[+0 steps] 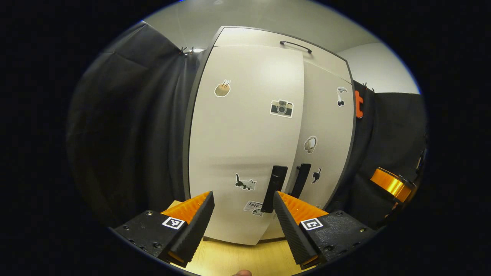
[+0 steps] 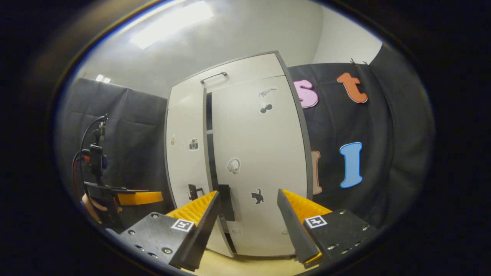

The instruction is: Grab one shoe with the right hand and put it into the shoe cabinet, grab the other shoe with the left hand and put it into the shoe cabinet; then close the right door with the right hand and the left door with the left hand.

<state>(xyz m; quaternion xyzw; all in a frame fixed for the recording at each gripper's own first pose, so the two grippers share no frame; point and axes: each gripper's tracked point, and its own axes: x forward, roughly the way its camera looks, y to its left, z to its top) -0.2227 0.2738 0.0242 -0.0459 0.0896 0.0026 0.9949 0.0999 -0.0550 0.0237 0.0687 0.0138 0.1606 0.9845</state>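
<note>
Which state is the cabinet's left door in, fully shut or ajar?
Ajar. In the right gripper view a dark gap runs between the left door and the right door, so the left door stands slightly out.

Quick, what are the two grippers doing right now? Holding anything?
Left gripper: open, holding nothing, facing the cabinet's left door.
Right gripper: open, holding nothing, facing the right door.

Shoe cabinet (image 1: 245,126): off-white doors, dark grey edging, black handles (image 1: 274,188). Stickers on the doors: black-and-white camera (image 1: 281,108), black cat (image 2: 257,196). Bench (image 1: 230,258): pale yellow wood grain.
</note>
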